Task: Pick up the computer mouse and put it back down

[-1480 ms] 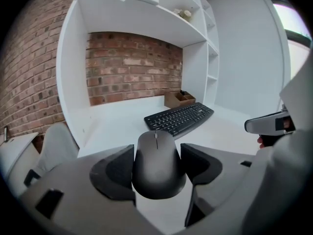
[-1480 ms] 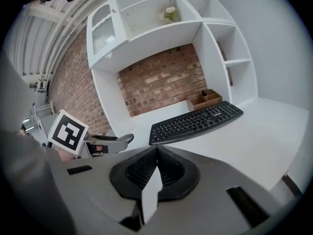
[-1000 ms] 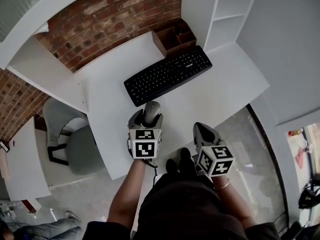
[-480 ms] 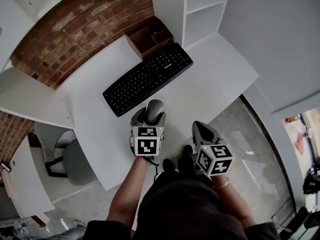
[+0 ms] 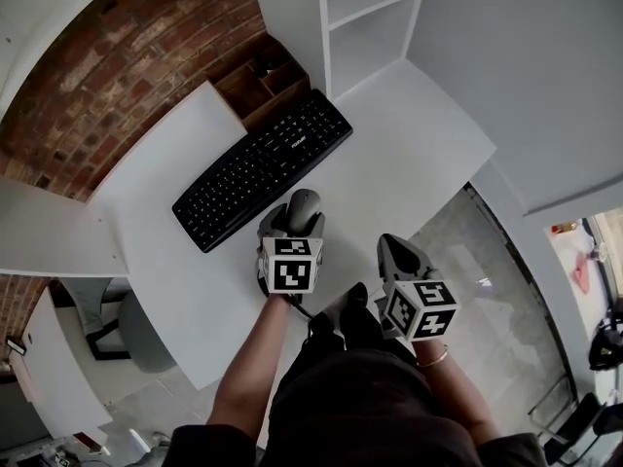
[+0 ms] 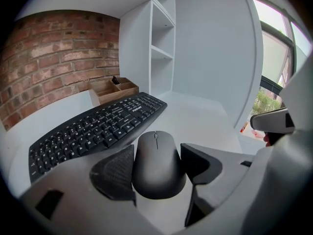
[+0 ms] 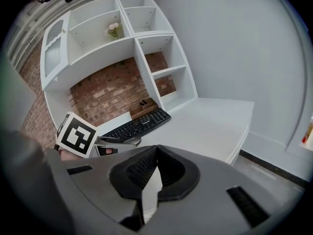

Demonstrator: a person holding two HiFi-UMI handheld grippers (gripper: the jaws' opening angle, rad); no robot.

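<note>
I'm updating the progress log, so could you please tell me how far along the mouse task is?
Done: the left claw is shut on the computer mouse, gripping its sides near the keyboard. In hand: the mouse is held over the white desk; whether it has cleared the surface I cannot tell. Left: setting it down and opening. The right claw is shut and empty.

Room, as you faced it:
- White desk (image 5: pixel 419 154), fitted into a corner.
- Red brick wall (image 5: pixel 117 47) ran behind it.
- Plain white wall (image 5: pixel 526 56) stood to your right.
- White open shelf unit (image 5: pixel 375 13) rose from the desk's far end.
- Grey chair (image 5: pixel 141 334) sat at your left.
- Pale tiled floor (image 5: pixel 487 256) lay below you.
- Window (image 6: pixel 279 58) on your right gave daylight.
</note>
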